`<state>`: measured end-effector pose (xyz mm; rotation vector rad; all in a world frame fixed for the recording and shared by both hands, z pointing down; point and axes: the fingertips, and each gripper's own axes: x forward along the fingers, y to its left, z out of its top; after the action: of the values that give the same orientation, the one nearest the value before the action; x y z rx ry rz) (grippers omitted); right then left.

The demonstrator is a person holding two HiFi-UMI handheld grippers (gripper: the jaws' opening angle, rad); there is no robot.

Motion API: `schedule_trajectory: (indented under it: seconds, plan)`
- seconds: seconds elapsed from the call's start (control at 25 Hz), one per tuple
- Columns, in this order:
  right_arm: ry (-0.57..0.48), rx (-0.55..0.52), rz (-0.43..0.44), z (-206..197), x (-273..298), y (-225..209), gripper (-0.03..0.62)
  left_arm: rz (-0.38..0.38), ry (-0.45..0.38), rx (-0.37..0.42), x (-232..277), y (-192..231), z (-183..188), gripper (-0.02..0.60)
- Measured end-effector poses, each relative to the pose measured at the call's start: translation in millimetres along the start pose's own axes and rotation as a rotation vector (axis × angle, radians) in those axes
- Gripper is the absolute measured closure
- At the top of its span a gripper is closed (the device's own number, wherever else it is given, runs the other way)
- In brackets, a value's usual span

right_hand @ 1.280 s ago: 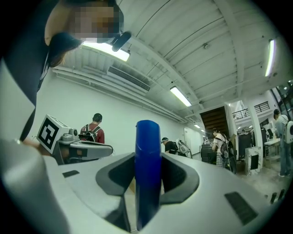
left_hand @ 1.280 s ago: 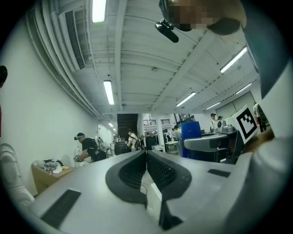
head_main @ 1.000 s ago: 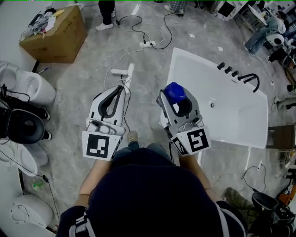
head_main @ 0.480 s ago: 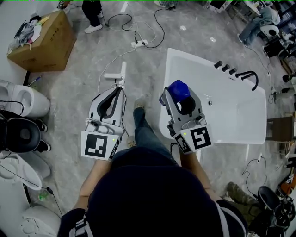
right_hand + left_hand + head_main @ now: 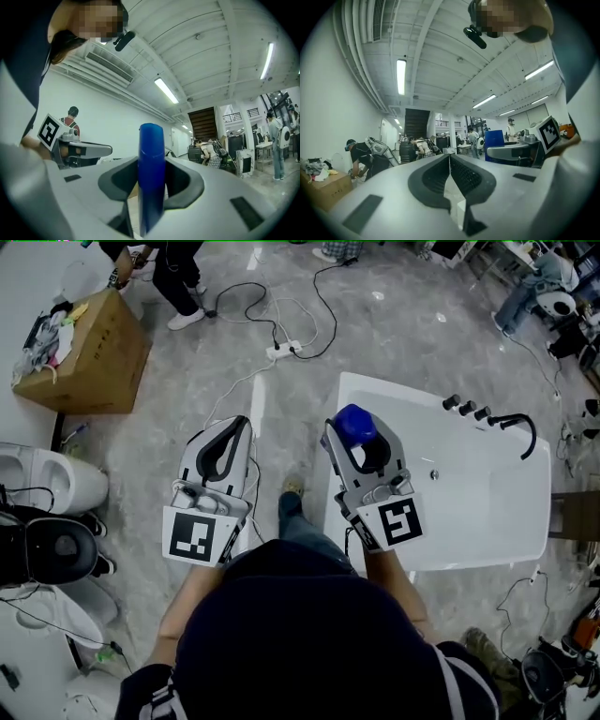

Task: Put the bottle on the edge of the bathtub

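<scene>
A blue bottle (image 5: 355,424) stands upright between the pads of my right gripper (image 5: 356,439), which is shut on it; in the right gripper view the blue bottle (image 5: 151,176) fills the gap between the jaws. It hangs above the near left rim of the white bathtub (image 5: 487,512). My left gripper (image 5: 228,442) is held level beside it, over the concrete floor. Its jaws meet with nothing between them, as the left gripper (image 5: 449,161) view confirms.
Black taps (image 5: 497,420) sit on the tub's far rim. A cardboard box (image 5: 84,352) stands at the far left, toilets (image 5: 42,482) along the left edge. A power strip with cables (image 5: 286,348) lies on the floor ahead. A person (image 5: 173,273) stands near the box.
I have stepped forward; the tub and floor have shifted in the head view and the tub now lies closer under my right gripper. Both grippers keep their pose and grip.
</scene>
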<state>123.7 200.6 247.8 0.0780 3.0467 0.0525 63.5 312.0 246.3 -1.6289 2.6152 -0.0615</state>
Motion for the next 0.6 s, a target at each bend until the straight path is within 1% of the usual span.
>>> schedule_trajectory:
  seconds: [0.16,0.28,0.32,0.4,0.6]
  plan:
    - [0.002,-0.016,-0.003,-4,37,-53,0.428,-0.032,0.004,0.013,70,10,4,0.551]
    - [0.004,-0.017,-0.015,-10,55,-87,0.428,-0.053,0.045,0.028,108,14,-5,0.551]
    - [0.006,-0.015,-0.022,-13,60,-97,0.428,-0.064,0.045,0.030,121,14,-6,0.551]
    - [0.011,-0.010,-0.040,-18,67,-116,0.428,-0.091,0.040,0.033,144,13,-7,0.551]
    - [0.039,0.029,-0.113,-36,67,-153,0.428,-0.155,0.061,0.027,183,7,-16,0.551]
